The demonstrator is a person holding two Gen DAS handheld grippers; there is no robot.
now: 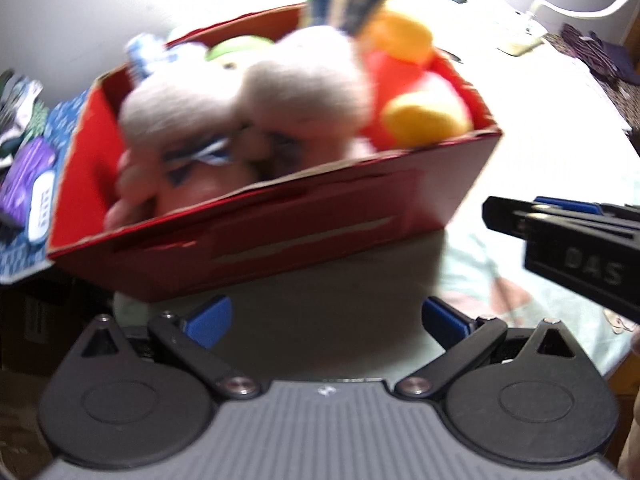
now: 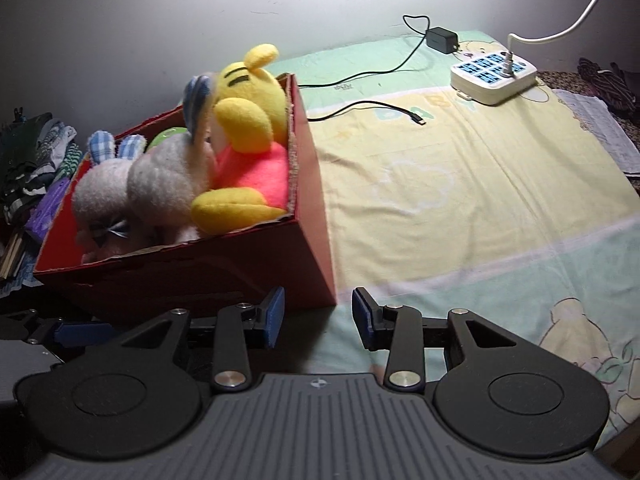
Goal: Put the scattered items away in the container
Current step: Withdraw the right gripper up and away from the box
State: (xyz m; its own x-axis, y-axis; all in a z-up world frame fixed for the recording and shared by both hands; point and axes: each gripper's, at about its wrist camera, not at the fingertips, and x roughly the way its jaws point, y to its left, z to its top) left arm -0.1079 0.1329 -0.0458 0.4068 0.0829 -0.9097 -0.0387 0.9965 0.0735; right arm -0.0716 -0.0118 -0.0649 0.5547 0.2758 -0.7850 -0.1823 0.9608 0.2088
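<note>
Both tools, the left tool [image 1: 325,318] and right tool [image 2: 318,317], hang apart and empty at six o'clock of the red box [image 2: 200,280], whose plush toys [image 2: 240,148] look packed, so I judge the tidying nearly done and the next move a check of the bed [image 2: 460,200] for strays.

Home bedrm: bed w/ cartoon sheet [image 2: 460,184], plush toys [image 2: 240,128]

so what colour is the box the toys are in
Red box, clearest in the right wrist view.

Cartoon-print bed sheet [image 2: 460,200] bearing red box [image 2: 312,216], power strip [image 2: 494,76], black charger [image 2: 441,40]
</note>
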